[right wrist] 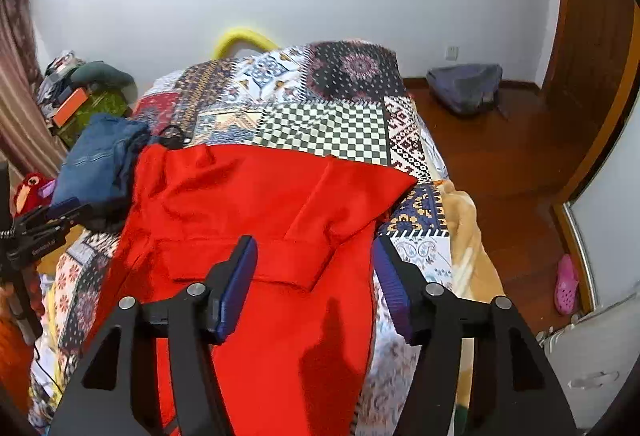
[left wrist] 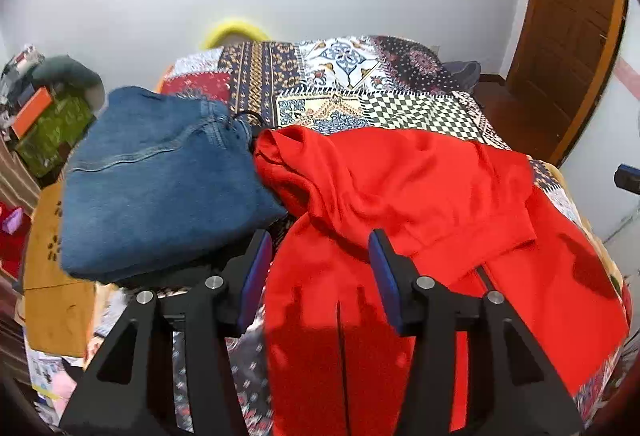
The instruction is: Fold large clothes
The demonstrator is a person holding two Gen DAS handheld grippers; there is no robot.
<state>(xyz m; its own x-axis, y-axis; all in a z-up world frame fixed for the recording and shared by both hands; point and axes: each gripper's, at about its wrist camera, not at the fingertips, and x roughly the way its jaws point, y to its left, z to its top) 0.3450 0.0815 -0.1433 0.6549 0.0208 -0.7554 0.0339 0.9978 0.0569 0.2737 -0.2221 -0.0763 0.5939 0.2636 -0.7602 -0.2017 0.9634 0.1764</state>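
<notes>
black jaws, blue pads [left wrist: 256,276], silver screws [left wrist: 215,282]

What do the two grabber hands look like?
The left gripper and right gripper look the same: black plastic arms shaped like triangles with cut-out holes, shiny round silver bolts at the joints, and flat blue ribbed pads on the inside of each finger. No cables or sleeves show on them.

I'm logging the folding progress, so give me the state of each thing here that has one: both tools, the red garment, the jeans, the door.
left tool: open, empty, above the red garment's near part.
right tool: open, empty, above the garment's right edge.
red garment: partly folded, spread on the bed, not gripped.
jeans: folded, lying left of the red garment.
door: open.
</notes>
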